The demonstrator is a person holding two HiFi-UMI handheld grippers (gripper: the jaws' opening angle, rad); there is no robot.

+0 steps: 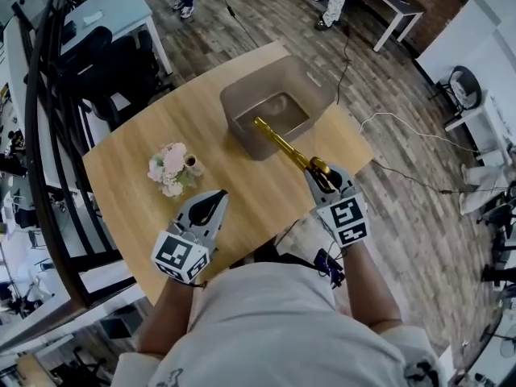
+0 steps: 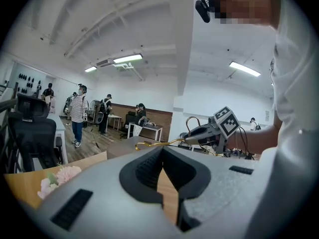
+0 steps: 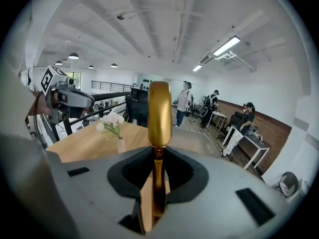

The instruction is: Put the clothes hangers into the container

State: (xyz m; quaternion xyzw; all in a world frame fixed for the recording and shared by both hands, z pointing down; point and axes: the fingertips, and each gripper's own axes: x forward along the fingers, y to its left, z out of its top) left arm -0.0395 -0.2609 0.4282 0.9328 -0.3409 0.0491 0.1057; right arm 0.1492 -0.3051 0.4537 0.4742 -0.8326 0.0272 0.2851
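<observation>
A gold clothes hanger (image 1: 284,145) sticks out forward from my right gripper (image 1: 321,175), which is shut on one end of it. Its far tip hangs over the near rim of the grey container (image 1: 242,103) at the far side of the wooden table (image 1: 137,192). In the right gripper view the hanger (image 3: 159,113) rises straight up from between the jaws of the right gripper (image 3: 158,156). My left gripper (image 1: 216,201) hovers over the table's near left part, shut and holding nothing. The left gripper view shows the left gripper (image 2: 163,157), with the hanger (image 2: 154,144) beyond it.
A small vase of pink flowers (image 1: 171,168) stands on the table left of the container. Black office chairs (image 1: 105,63) and a dark railing (image 1: 40,135) are at the left. Cables (image 1: 403,119) lie on the wood floor at the right. People stand by white desks (image 1: 395,2) far off.
</observation>
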